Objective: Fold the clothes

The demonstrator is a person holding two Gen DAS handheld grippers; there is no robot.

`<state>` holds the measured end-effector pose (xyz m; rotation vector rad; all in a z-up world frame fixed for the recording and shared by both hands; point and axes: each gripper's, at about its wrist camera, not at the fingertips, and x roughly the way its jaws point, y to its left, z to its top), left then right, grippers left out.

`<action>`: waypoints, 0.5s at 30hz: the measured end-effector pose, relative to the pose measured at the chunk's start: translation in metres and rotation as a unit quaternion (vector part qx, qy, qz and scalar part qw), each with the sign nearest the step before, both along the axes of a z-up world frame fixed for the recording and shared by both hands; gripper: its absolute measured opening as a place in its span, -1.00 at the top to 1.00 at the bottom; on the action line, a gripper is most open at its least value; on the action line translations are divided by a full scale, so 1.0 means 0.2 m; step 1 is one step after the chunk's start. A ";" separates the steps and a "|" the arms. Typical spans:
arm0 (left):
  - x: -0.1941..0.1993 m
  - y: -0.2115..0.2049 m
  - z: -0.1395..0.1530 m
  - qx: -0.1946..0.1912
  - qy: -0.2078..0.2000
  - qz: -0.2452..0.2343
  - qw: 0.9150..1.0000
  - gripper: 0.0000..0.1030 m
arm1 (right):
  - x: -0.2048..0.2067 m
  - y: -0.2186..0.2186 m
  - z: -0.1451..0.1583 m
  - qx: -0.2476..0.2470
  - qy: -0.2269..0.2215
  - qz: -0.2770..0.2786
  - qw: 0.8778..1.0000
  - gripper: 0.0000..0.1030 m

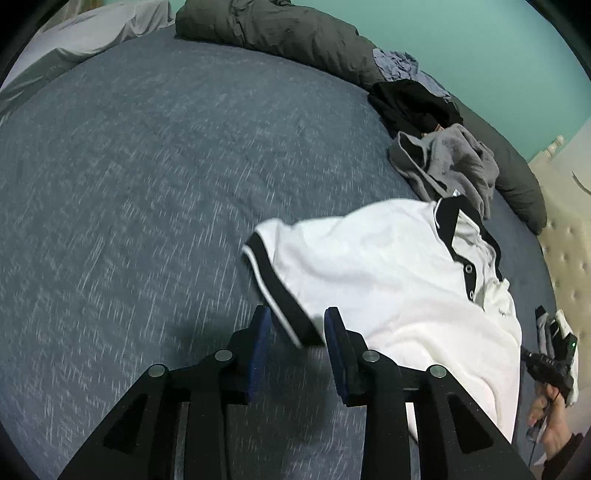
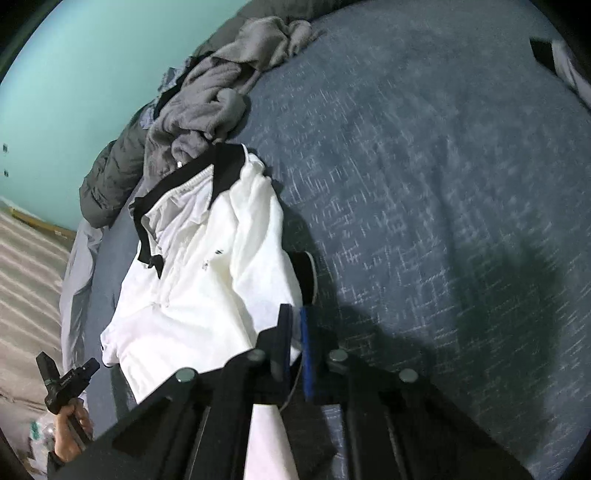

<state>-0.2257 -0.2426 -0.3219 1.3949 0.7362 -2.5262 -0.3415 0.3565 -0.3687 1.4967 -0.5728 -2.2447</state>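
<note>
A white polo shirt (image 1: 388, 280) with black collar and black sleeve cuffs lies crumpled on the blue-grey bed sheet (image 1: 147, 184). In the left wrist view my left gripper (image 1: 297, 328) is open, and the black cuff (image 1: 284, 295) of one sleeve lies between its blue fingertips. In the right wrist view the white polo shirt (image 2: 192, 295) runs from its collar (image 2: 225, 166) down to my right gripper (image 2: 294, 330). That gripper is shut on a fold of its white fabric, just below a black-cuffed sleeve (image 2: 306, 273).
A grey garment (image 1: 450, 162), a black one (image 1: 413, 103) and a dark puffy jacket (image 1: 277, 29) are piled along the bed's far edge by the teal wall. A beige tufted headboard (image 1: 569, 258) stands at right. A hand holding a black device (image 1: 550, 358) shows at the edge, as does the hand (image 2: 66, 384).
</note>
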 end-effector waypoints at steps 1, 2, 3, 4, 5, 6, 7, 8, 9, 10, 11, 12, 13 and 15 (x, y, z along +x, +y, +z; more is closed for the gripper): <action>0.01 0.00 0.00 0.002 -0.001 0.000 1.000 0.36 | 0.00 0.01 0.03 0.009 0.009 0.001 1.000 0.92; 0.03 0.00 -0.01 0.004 -0.001 -0.001 1.000 0.36 | -0.01 0.02 0.07 0.018 0.017 0.002 1.000 0.92; 0.04 0.00 -0.01 0.005 -0.002 -0.002 1.000 0.36 | -0.02 0.04 0.12 0.032 0.029 -0.001 0.999 0.92; 0.05 0.00 -0.01 0.005 -0.001 -0.003 1.000 0.36 | -0.03 0.06 0.17 0.046 0.041 -0.003 0.998 0.92; 0.06 0.00 0.00 0.006 0.000 -0.004 1.000 0.36 | -0.04 0.08 0.22 0.062 0.054 -0.005 0.997 0.92; 0.07 0.00 0.00 0.007 0.001 -0.004 1.000 0.36 | -0.06 0.10 0.28 0.085 0.068 -0.005 0.994 0.92; 0.08 0.00 0.01 0.008 0.002 -0.006 1.000 0.36 | -0.08 0.12 0.32 0.100 0.077 -0.007 0.992 0.92; 0.09 0.00 0.02 0.008 0.002 -0.008 1.000 0.36 | -0.09 0.14 0.37 0.115 0.086 -0.010 0.990 0.92; 0.10 0.00 0.03 0.008 0.003 -0.011 1.000 0.36 | -0.11 0.17 0.42 0.132 0.093 -0.012 0.987 0.92; 0.11 0.01 0.03 0.007 0.004 -0.014 1.000 0.36 | -0.13 0.18 0.46 0.147 0.101 -0.014 0.984 0.92; 0.12 0.01 0.04 0.005 0.005 -0.016 1.000 0.36 | -0.15 0.20 0.49 0.162 0.109 -0.017 0.981 0.92; 0.13 0.01 0.05 0.003 0.006 -0.017 1.000 0.36 | -0.16 0.20 0.52 0.177 0.116 -0.016 0.977 0.92; 0.13 0.01 0.06 0.000 0.007 -0.018 1.000 0.36 | -0.17 0.19 0.55 0.192 0.124 -0.015 0.974 0.92; 0.14 0.01 0.07 -0.003 0.007 -0.018 1.000 0.36 | -0.19 0.17 0.59 0.215 0.137 -0.012 0.967 0.92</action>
